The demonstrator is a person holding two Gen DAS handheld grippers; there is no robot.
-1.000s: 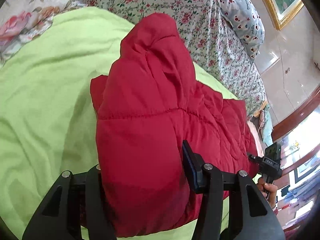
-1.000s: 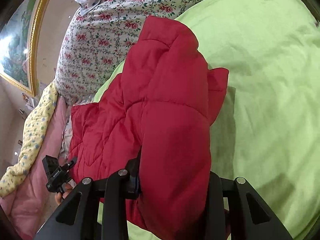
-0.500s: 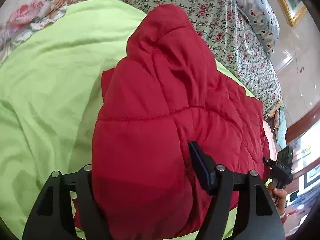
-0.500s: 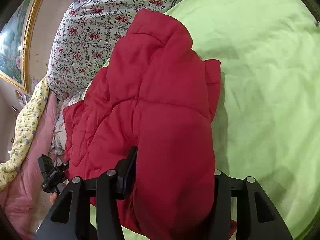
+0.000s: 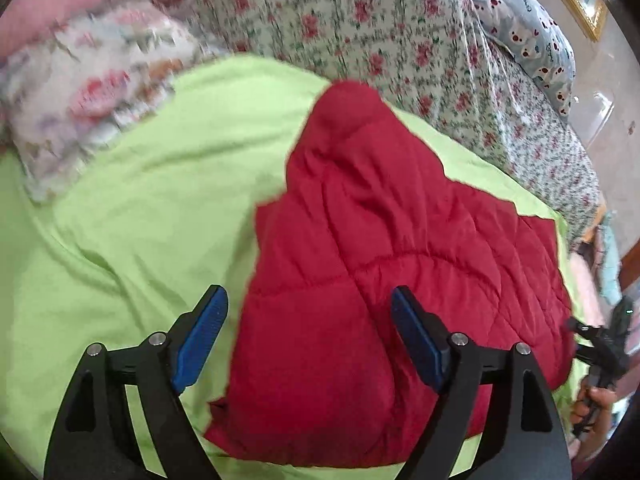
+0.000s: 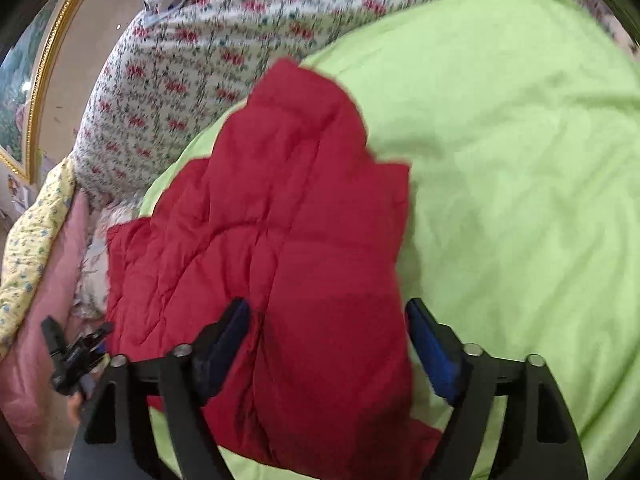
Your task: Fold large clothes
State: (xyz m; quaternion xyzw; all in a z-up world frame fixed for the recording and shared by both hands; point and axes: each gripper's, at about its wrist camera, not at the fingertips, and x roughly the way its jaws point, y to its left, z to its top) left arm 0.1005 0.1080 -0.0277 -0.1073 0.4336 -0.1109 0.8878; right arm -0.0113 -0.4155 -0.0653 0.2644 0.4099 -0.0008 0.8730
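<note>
Both grippers, left (image 5: 306, 336) and right (image 6: 326, 344), stand wide open, holding nothing, jaws either side of the red jacket (image 5: 384, 280), which lies folded on the green blanket (image 5: 140, 220).

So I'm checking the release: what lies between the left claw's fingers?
In the left wrist view, the red jacket lies between the open left claw fingers, apparently ungripped.

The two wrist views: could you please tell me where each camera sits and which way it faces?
Left wrist: on the left gripper, looking along open fingers over the red quilted jacket; right gripper at the right edge.
Right wrist: on the right gripper, open, facing that jacket; left gripper at left.
Shared: jacket, green blanket.
</note>
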